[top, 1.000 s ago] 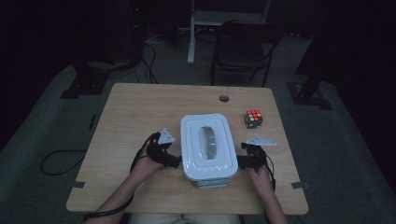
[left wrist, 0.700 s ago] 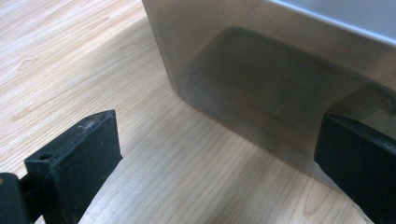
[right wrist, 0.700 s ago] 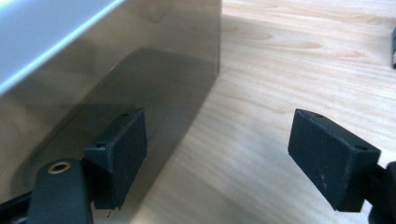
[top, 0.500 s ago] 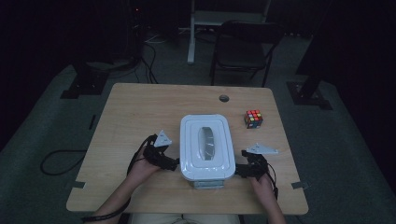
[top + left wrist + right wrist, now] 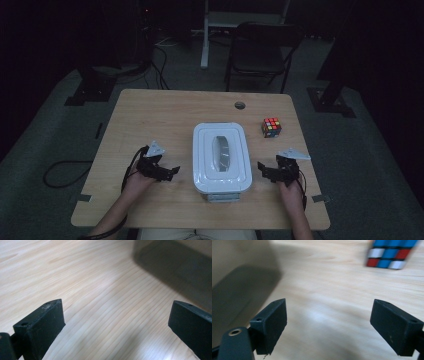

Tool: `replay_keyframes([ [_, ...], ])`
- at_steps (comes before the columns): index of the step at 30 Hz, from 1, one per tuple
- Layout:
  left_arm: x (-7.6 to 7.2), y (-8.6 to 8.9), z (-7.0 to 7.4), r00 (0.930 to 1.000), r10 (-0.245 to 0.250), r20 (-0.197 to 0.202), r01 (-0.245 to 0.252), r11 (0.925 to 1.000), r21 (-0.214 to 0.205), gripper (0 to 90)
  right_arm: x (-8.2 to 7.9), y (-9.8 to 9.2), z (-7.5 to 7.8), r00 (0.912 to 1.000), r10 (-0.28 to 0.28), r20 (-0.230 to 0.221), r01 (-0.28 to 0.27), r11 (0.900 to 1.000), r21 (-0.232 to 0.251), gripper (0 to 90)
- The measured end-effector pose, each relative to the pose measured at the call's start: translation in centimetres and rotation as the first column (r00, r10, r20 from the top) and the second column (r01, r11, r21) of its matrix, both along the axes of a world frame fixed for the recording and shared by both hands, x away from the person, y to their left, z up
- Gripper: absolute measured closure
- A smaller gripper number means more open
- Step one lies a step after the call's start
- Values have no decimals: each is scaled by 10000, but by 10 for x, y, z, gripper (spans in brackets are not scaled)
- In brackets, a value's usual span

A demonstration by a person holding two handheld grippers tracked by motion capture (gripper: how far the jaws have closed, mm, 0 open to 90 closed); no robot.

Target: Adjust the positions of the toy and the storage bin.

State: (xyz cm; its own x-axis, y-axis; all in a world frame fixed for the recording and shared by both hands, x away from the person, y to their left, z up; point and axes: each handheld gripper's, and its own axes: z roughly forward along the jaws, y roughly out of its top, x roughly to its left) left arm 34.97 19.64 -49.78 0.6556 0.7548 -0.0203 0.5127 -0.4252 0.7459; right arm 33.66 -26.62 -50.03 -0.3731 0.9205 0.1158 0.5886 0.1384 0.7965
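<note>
A white lidded box (image 5: 221, 156) with a grey handle on its lid stands in the middle of the wooden table (image 5: 150, 115). My left gripper (image 5: 172, 172) lies just left of the box, apart from it and pointing at its side, jaws open over bare wood (image 5: 115, 322). The box's wall is a dark blur (image 5: 175, 267) ahead of it. My right gripper (image 5: 261, 169) sits just right of the box, clear of it. Its jaws have just been opening and stand open (image 5: 329, 322) with nothing between them. The box's side (image 5: 234, 290) shows at that view's left.
A colourful puzzle cube (image 5: 271, 127) sits on the table right of the box, also blurred ahead of my right gripper as a cube (image 5: 392, 252). A cable hole (image 5: 240, 105) is near the far edge. A dark chair (image 5: 260, 50) stands behind the table.
Both grippers have drawn back from the box's sides toward the table's near edge, the left one farther. The box has stayed in place.
</note>
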Motion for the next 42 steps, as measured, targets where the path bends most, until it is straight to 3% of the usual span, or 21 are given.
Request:
replay_keyframes([
  [3, -4, 11, -3, 9995, 310, -89, -308, 9993, 230, 11, 11, -9, 4, 9979, -644, 42, 644, 9979, -51, 130],
  [8, -15, 27, -6, 9974, 703, -147, -699, 9972, 271, 11, 35, -25, 10, 9928, -1195, -39, 1195, 9911, 591, 124],
  [13, -26, 51, -11, 9928, 1149, -347, -1145, 9933, 139, 11, 62, -27, 14, 9931, -1172, 6, 1171, 9926, 331, 113],
  [18, -34, 69, -18, 9848, 1684, -413, -1686, 9857, 8, 12, 89, -24, 16, 9888, -1488, -77, 1487, 9889, -38, 113],
  [24, -36, 71, -25, 9825, 1808, -459, -1789, 9829, 428, 11, 117, -22, 10, 9854, -1676, -285, 1661, 9849, -485, 132],
  [29, -35, 71, -25, 9842, 1685, -538, -1665, 9852, 398, 11, 132, -23, 6, 9829, -1749, -572, 1714, 9833, -617, 132],
  [30, -35, 69, -26, 9838, 1715, -512, -1683, 9838, 616, 11, 139, -22, 4, 9815, -1772, -726, 1720, 9825, -715, 132],
  [34, -36, 67, -26, 9838, 1734, -453, -1692, 9819, 847, 10, 148, -21, 1, 9787, -1859, -868, 1797, 9809, -749, 134],
  [42, -38, 69, -26, 9845, 1687, -470, -1643, 9826, 862, 11, 155, -20, -14, 9722, -2176, -869, 2108, 9742, -809, 150],
])
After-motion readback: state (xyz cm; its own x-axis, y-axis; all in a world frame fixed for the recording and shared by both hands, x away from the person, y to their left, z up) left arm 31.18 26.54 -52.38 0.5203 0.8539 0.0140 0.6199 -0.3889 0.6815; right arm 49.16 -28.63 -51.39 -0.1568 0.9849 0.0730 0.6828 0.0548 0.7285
